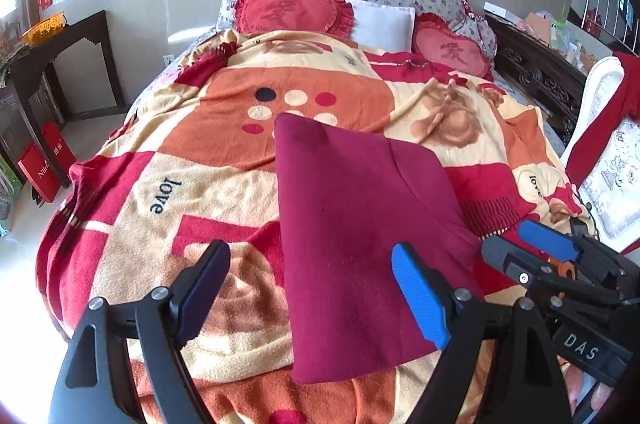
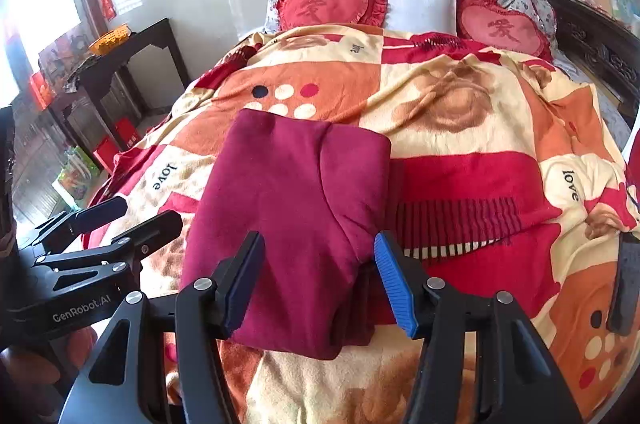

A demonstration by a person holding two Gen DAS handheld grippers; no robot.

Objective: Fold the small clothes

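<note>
garment (image 2: 288, 224) folded on bed (image 2: 480, 128), ahead of us | left tongs (image 1: 312, 288) spread, right tongs (image 2: 320, 280) parted, both empty | nothing left visible

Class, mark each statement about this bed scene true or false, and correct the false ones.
1. The dark red garment lies folded on the blanket. True.
2. The left claw grips the garment. False: it is open and holds nothing.
3. Two heart-shaped cushions flank a white pillow. True.
4. The right claw is clamped shut on the garment. False: its jaws stand apart.
</note>
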